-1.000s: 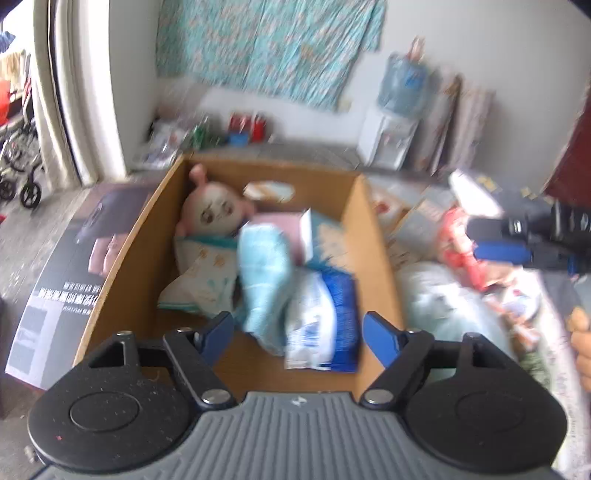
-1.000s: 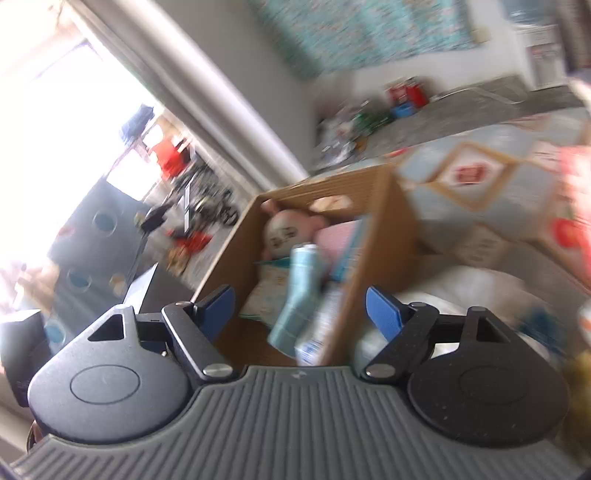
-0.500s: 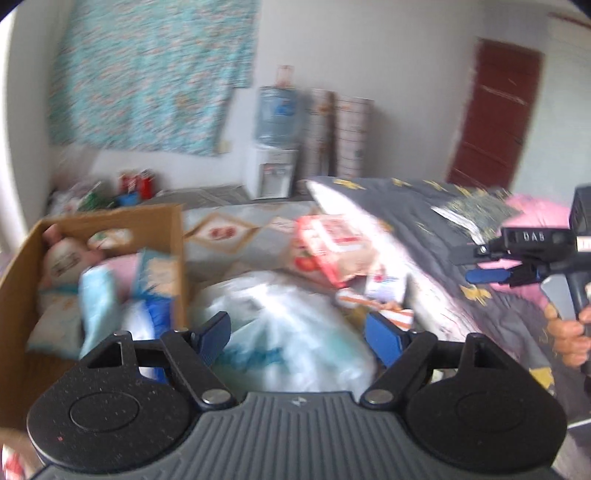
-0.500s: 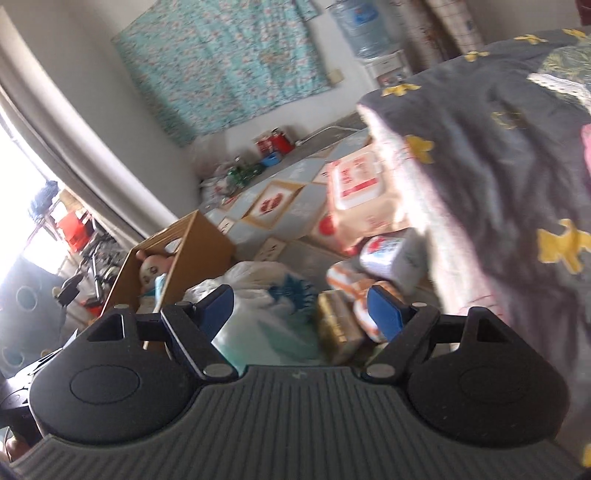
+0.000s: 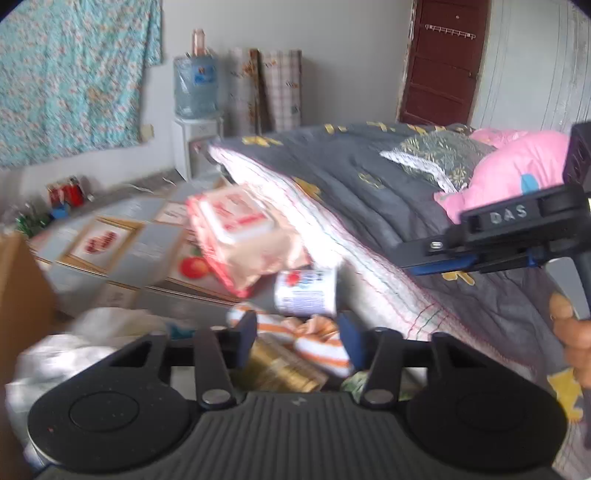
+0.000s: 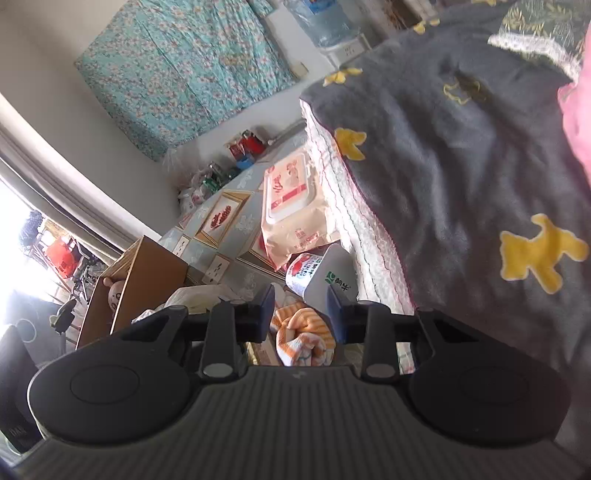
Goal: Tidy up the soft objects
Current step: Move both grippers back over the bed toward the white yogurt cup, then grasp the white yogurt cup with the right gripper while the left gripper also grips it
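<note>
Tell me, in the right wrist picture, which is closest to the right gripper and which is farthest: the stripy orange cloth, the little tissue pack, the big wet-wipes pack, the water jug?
1. Stripy orange cloth: between the right gripper's fingers, seemingly untouched.
2. Little tissue pack: just beyond, beside the bed edge.
3. Big wet-wipes pack: farther along the mat.
4. Water jug: by the far wall, top.

Left gripper [image 5: 297, 341]: jaws just narrowed, pads apart, nothing clamped. Right gripper [image 6: 301, 314]: same, angled downward; hand [image 5: 572, 339] on its handle.
</note>
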A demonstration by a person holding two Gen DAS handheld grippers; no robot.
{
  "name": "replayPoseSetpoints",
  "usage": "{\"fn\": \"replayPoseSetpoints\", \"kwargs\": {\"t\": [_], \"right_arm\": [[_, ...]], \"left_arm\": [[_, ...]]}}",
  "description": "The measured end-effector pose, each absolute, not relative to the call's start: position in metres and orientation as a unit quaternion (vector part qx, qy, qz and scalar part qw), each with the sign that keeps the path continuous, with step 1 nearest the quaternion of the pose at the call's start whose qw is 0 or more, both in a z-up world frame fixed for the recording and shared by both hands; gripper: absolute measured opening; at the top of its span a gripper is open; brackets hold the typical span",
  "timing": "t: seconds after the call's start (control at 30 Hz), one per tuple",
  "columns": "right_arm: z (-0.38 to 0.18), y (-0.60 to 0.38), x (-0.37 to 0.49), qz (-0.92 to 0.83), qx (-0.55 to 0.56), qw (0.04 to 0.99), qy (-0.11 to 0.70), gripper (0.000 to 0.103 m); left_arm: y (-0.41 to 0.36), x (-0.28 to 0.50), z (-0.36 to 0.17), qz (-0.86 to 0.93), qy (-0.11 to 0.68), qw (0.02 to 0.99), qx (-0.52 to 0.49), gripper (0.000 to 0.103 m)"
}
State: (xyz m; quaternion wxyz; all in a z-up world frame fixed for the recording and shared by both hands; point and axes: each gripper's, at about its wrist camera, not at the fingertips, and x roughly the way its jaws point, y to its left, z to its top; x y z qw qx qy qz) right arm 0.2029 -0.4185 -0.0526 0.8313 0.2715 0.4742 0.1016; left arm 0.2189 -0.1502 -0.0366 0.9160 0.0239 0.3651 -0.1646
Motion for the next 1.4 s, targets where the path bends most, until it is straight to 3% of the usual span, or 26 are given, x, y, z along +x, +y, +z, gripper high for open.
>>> {"fn": "replayPoseSetpoints", "kwargs": {"t": [0.27, 0.4, 0.5, 0.77, 1.0, 1.17, 1.27, 1.4], "right_arm": [[-0.08, -0.423, 0.241, 0.103, 0.285, 0.816, 0.492, 0.031], [-0.087, -0.426, 0.25, 0.1, 0.284, 0.815, 0.494, 0.032], [-0.091, -0.426, 0.254, 0.1, 0.283, 0.814, 0.497, 0.032], [-0.097, -0.416, 0.271, 0.115, 0.283, 0.817, 0.488, 0.033], [-0.114, -0.397, 0.305, 0.133, 0.287, 0.817, 0.483, 0.051], [-0.139, -0.39, 0.322, 0.141, 0.297, 0.799, 0.504, 0.055], [-0.144, -0.388, 0.322, 0.159, 0.316, 0.787, 0.506, 0.055], [-0.144, -0.382, 0.322, 0.163, 0.319, 0.781, 0.511, 0.043]], "left_arm": [[-0.185, 0.271, -0.074, -0.174, 0.397, 0.901, -0.003, 0.025], [-0.193, 0.284, -0.087, -0.17, 0.415, 0.894, -0.003, 0.008], [-0.188, 0.285, -0.085, -0.169, 0.409, 0.897, -0.014, 0.003], [-0.151, 0.303, -0.078, -0.159, 0.418, 0.888, -0.106, 0.003], [-0.124, 0.316, -0.076, -0.151, 0.418, 0.877, -0.18, 0.004], [-0.116, 0.32, -0.076, -0.144, 0.416, 0.877, -0.192, 0.005], [-0.114, 0.32, -0.077, -0.142, 0.414, 0.879, -0.189, 0.005], [-0.111, 0.319, -0.077, -0.13, 0.412, 0.881, -0.192, 0.007]]}}
